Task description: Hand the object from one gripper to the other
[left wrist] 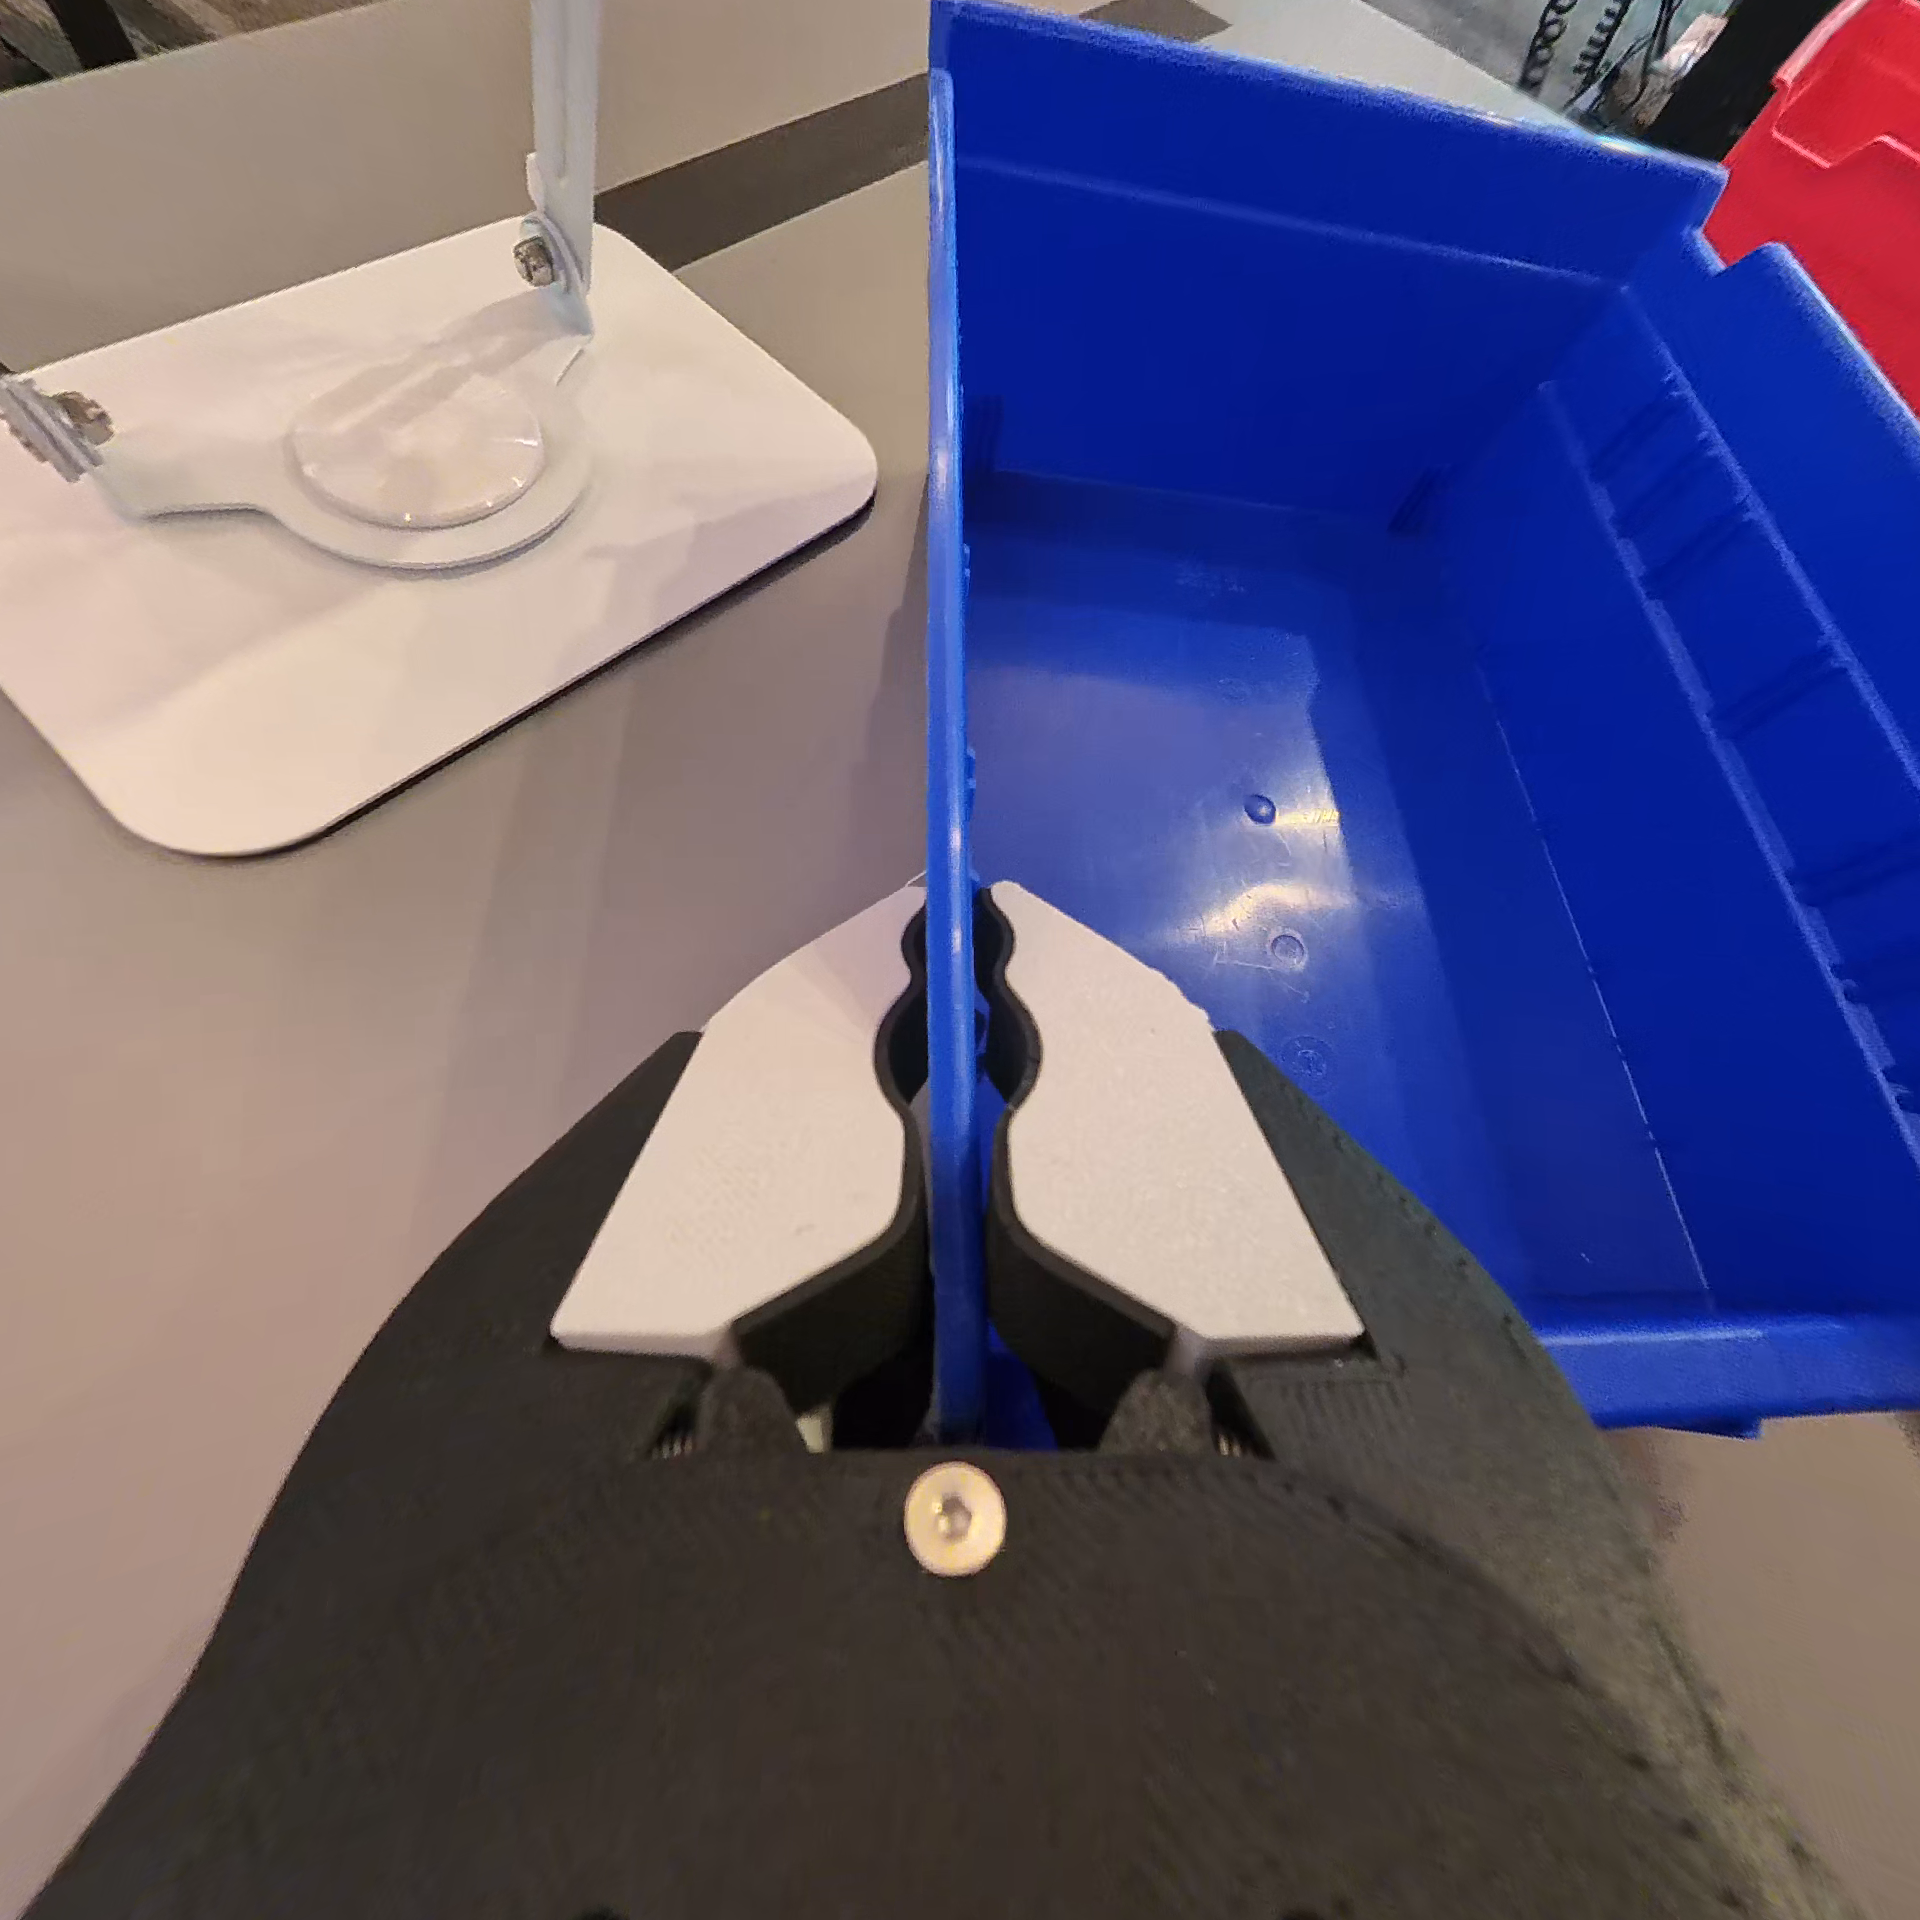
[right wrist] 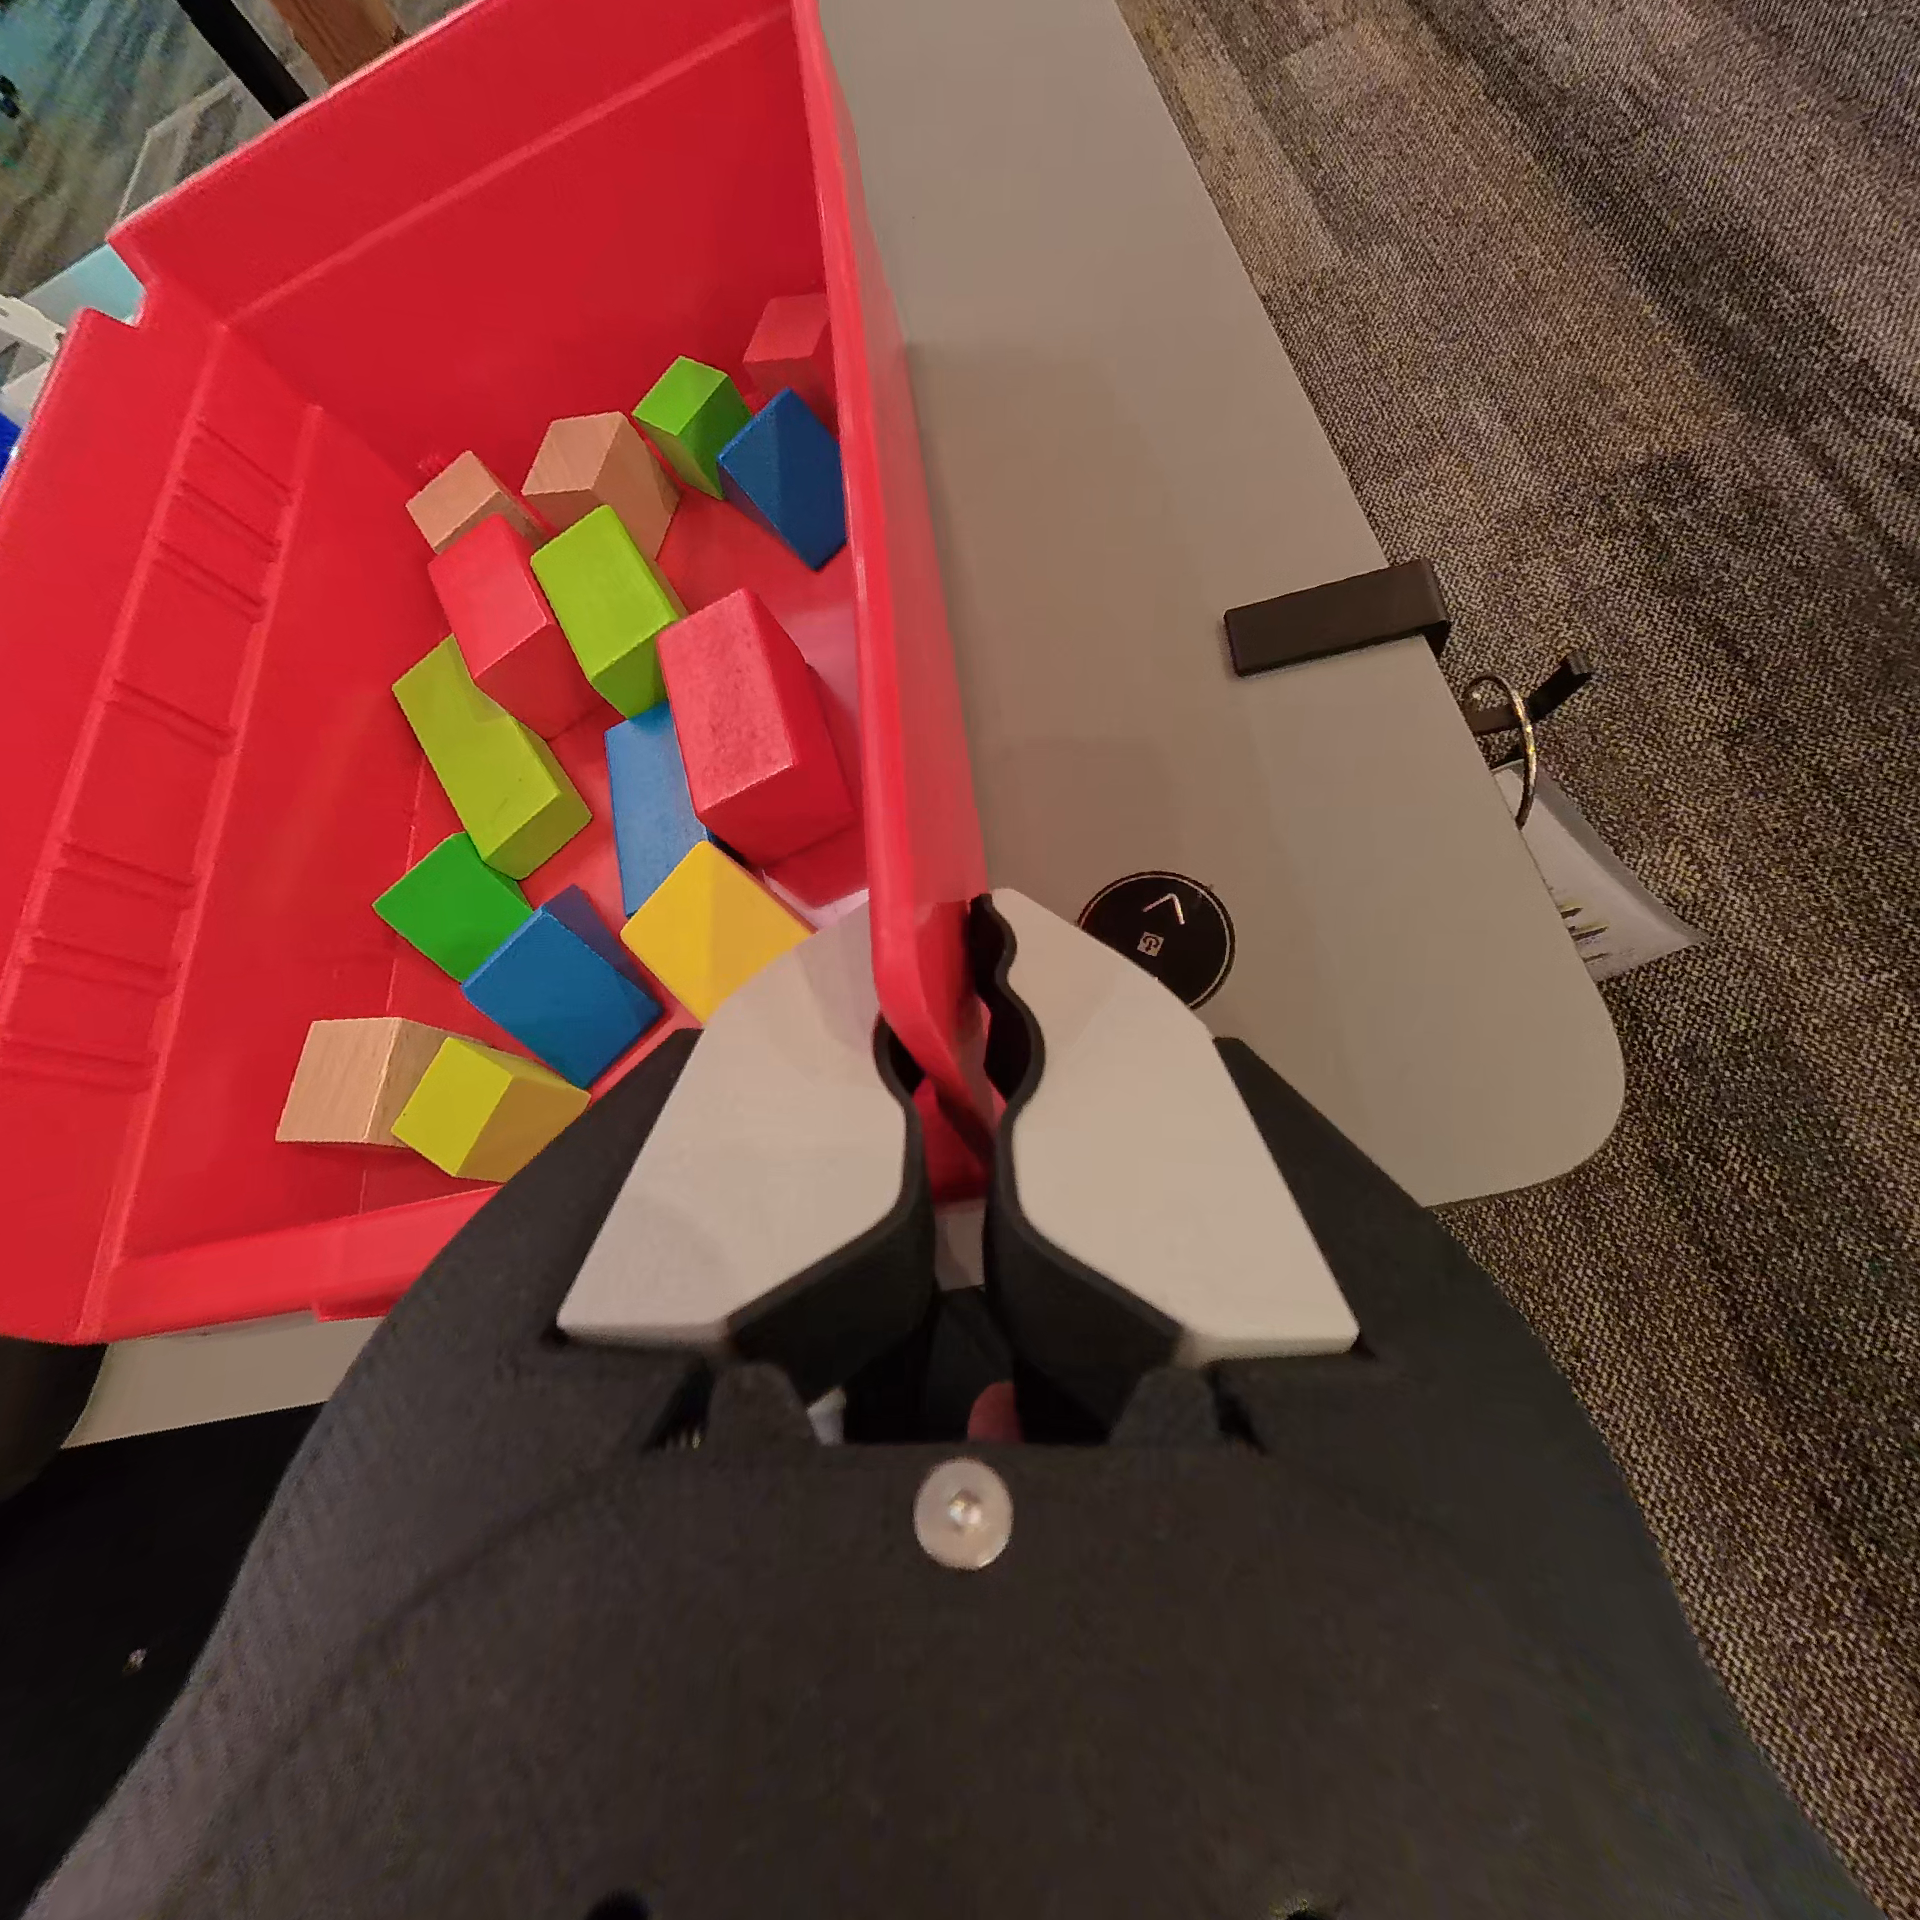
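On the grey table point(right wrist: 1091, 520), each claw is clamping the wall of its own bin.

Nearest, the left claw point(left wrist: 951, 935) is pinching the blue bin point(left wrist: 1299, 675) by its left wall, which is running straight ahead from the jaws; that bin is standing empty. The right claw point(right wrist: 940, 956) is gripping the red bin point(right wrist: 260, 727) by its right wall, also lying lengthwise away from it. The blocks point(right wrist: 623, 727) are sitting loose inside the red bin, left of the right claw, so that claw is likely nearer to them. Farther off, a white stand point(left wrist: 416, 582) is resting beside the blue bin.
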`<state>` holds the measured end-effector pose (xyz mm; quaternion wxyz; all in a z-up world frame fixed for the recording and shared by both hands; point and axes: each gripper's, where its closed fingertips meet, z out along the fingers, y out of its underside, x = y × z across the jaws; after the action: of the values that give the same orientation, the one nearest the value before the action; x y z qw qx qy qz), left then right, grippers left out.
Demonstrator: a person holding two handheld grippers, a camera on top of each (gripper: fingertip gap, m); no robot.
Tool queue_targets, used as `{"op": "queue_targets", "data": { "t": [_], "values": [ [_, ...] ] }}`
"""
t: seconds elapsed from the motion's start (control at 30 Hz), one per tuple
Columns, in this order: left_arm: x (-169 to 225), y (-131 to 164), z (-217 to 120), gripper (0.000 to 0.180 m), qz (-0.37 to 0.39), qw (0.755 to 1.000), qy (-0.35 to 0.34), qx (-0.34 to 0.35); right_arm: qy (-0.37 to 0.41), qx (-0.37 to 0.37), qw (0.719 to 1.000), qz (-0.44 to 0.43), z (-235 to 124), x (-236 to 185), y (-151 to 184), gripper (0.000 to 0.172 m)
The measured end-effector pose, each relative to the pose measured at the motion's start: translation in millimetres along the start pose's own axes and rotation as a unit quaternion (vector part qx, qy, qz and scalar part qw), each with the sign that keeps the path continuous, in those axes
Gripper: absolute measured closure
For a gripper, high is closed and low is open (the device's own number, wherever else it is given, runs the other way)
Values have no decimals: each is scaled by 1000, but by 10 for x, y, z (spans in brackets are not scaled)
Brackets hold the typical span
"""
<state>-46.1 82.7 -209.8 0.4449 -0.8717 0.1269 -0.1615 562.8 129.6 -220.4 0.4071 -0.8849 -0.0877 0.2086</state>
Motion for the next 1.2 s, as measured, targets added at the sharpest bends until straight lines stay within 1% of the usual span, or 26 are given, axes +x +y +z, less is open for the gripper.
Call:
{"op": "queue_targets", "data": {
  "t": [0.3, 0.7, 1.0, 1.2],
  "values": [
    [101, -153, 281, 175, -3, 1000, -1, 6, -2, 3, 1000, 1, 0, 3, 1, 167],
    [184, -387, 647, 174, -29, 999, -18, 22, -1, 9, 1000, 4, 0, 1, 0, 167],
    [231, -572, 936, 175, -29, 999, -27, 26, -1, 8, 1000, 2, 0, -1, 2, 167],
    [254, -725, 1180, 175, -65, 996, -47, 34, 0, 10, 1000, 3, 10, -11, 2, 167]
  ]
}}
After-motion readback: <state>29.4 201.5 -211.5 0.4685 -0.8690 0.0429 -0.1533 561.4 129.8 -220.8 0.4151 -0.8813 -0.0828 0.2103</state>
